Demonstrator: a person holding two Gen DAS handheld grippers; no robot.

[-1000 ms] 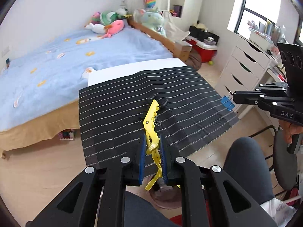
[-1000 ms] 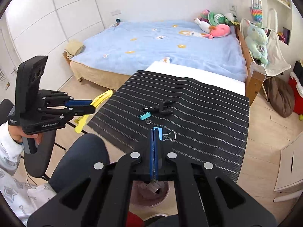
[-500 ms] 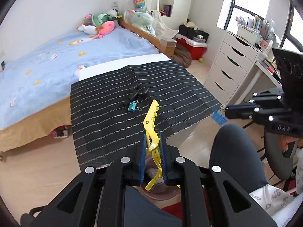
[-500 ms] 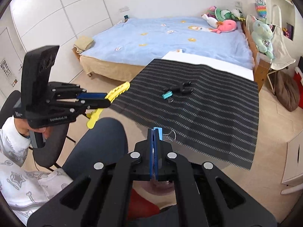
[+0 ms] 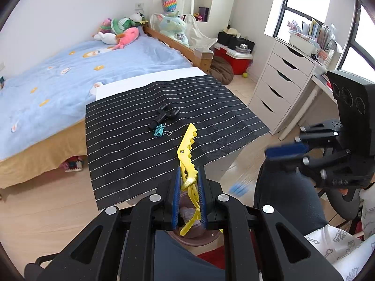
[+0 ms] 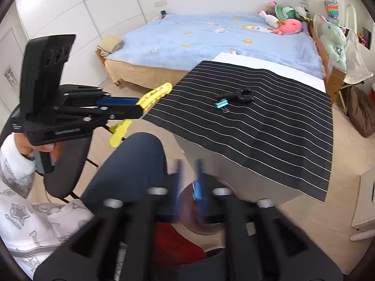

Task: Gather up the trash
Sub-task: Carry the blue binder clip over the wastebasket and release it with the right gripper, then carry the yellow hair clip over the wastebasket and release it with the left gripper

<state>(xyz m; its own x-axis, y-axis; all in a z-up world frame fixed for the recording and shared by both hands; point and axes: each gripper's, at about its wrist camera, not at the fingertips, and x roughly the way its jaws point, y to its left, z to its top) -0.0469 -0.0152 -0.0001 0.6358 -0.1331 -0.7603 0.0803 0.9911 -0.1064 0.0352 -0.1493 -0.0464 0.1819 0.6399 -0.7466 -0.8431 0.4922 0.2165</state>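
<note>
Bin (image 5: 194, 233), a brownish round plastic one, sits directly below my left gripper (image 5: 189, 201), clamped on the upright long yellow plastic hair clip (image 5: 187, 161); my right gripper (image 6: 188, 182) looks parted, blurred.

Yellow toothed clip (image 5: 187, 161) clamped, blue clip (image 6: 198, 190) blurred.

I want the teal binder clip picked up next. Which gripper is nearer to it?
Left, likely. The left gripper, holding the yellow clip, is over the mat's near edge; the right gripper is off the mat, farther from the teal binder clip.
</note>
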